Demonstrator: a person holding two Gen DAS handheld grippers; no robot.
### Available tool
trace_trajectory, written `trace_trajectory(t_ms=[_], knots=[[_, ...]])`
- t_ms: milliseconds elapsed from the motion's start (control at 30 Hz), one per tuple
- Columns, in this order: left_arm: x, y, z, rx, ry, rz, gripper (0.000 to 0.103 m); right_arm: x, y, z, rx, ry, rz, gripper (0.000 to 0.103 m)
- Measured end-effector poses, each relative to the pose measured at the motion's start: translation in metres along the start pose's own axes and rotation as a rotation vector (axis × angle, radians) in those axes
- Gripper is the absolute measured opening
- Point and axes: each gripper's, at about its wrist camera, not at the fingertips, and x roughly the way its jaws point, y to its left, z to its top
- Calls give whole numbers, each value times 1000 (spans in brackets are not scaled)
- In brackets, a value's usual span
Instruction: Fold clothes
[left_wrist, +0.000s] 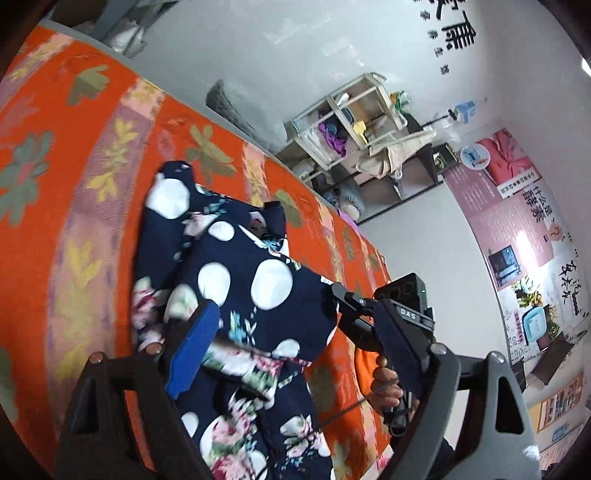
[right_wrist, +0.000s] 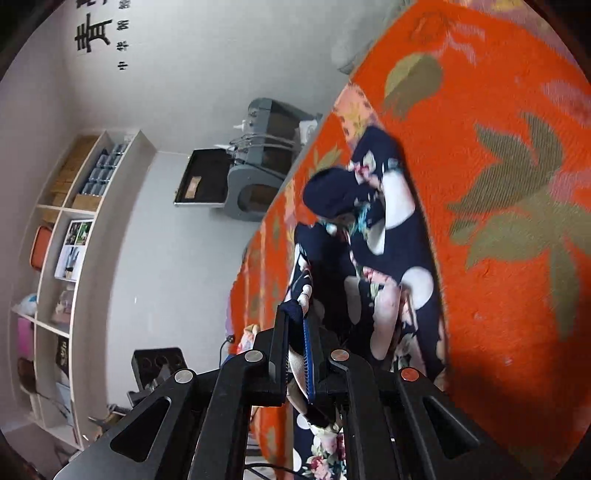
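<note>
Two grippers: hand-held, one per hand, both over an orange flowered bedcover (left_wrist: 92, 155).
Garment: navy cloth with white dots and pink-and-teal flowers (left_wrist: 236, 280), lying rumpled lengthwise on the bedcover; one end bunched into a dark lump in the right wrist view (right_wrist: 373, 206).
Left gripper (left_wrist: 299, 347): jaws standing wide apart, blue pad (left_wrist: 192, 347) on the near-left finger; garment spread below and between the fingers, pads not pressing on it.
Right gripper (right_wrist: 297, 354): jaws drawn nearly together, a fold of the garment pinched between the blue-edged pads and trailing out past the fingertips; seen also from the left wrist view, gripping the garment's edge beside the left gripper's far finger (left_wrist: 334, 291).
Hand (left_wrist: 386, 384): wrapped on the right gripper's handle, partly hidden behind the left gripper's frame.
Bedcover: orange ground, green and yellow leaf motifs, paler striped bands.
Shelf unit (left_wrist: 354, 140): against the grey wall beyond the bed, holding cloth and small items.
White shelving (right_wrist: 74, 229): along the wall in the right wrist view, boxes and photos on it.
Posters (left_wrist: 517, 206): on the wall, printed with characters.
</note>
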Motion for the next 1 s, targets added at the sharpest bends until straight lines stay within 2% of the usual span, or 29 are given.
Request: trace_trajectory(t_ms=[133, 167, 233, 267, 333, 400, 467, 533, 667, 700, 800, 833, 900, 1000], knots=[[56, 7, 10, -41, 92, -37, 86, 13, -16, 1, 33, 112, -26, 9], [69, 12, 12, -53, 120, -15, 86, 11, -21, 0, 42, 109, -62, 10], [83, 26, 14, -77, 144, 103, 85, 1, -28, 0, 53, 71, -158, 10], [81, 30, 13, -82, 135, 117, 84, -6, -23, 0, 29, 45, -175, 10], [72, 36, 12, -85, 110, 101, 84, -22, -5, 0, -44, -13, -183, 10], [63, 29, 11, -46, 77, 75, 85, -37, 13, 0, -117, -71, -191, 10], [60, 21, 12, -7, 55, 86, 85, -26, 27, 0, -147, -25, -141, 10], [70, 25, 14, -13, 83, 119, 85, 2, 32, 2, -131, 49, -89, 10], [82, 53, 12, -63, 96, 195, 83, 42, 0, 2, 18, 120, -63, 10], [82, 58, 10, -79, 88, 190, 79, 46, -10, 1, 55, 125, -56, 10], [77, 65, 9, -104, 70, 162, 77, 67, -41, -2, 139, 172, -45, 10], [76, 65, 10, -108, 70, 158, 77, 73, -51, -5, 160, 191, -54, 1], [65, 61, 8, -112, 62, 117, 77, 71, -49, -5, 145, 205, -54, 1], [25, 34, -1, -22, 15, 19, 77, 44, -13, -10, 28, 197, -8, 2]])
